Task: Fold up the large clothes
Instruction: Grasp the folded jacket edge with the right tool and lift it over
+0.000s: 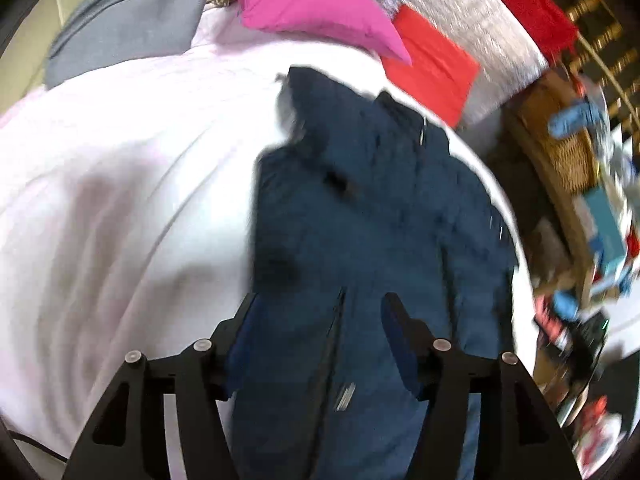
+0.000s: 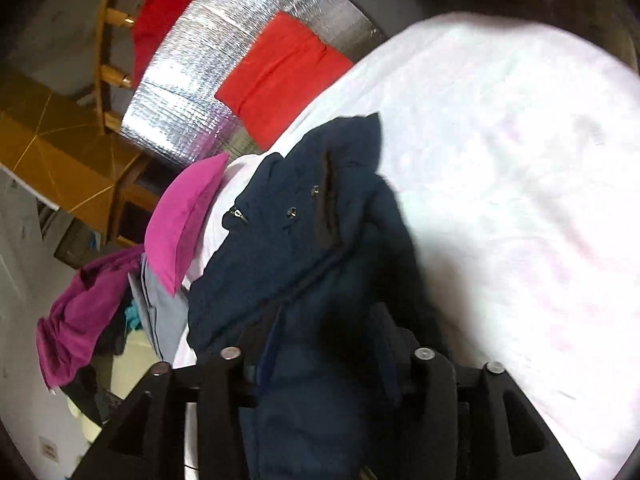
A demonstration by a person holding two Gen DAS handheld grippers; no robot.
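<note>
White bedsheet (image 1: 120,168), navy jacket (image 1: 360,208) spread between each hand-held gripper's part-open jaws — grip unclear.

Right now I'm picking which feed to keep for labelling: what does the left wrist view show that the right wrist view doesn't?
Only the left wrist view: a wicker basket and cluttered small items along its right edge.

Only the right wrist view: a purple garment hanging at the left, and a yellow-brown tabletop.

Both: the navy jacket between the fingers of each gripper, the white bedsheet, the pink pillow, a folded red cloth on silver foil matting, and grey fabric.
</note>
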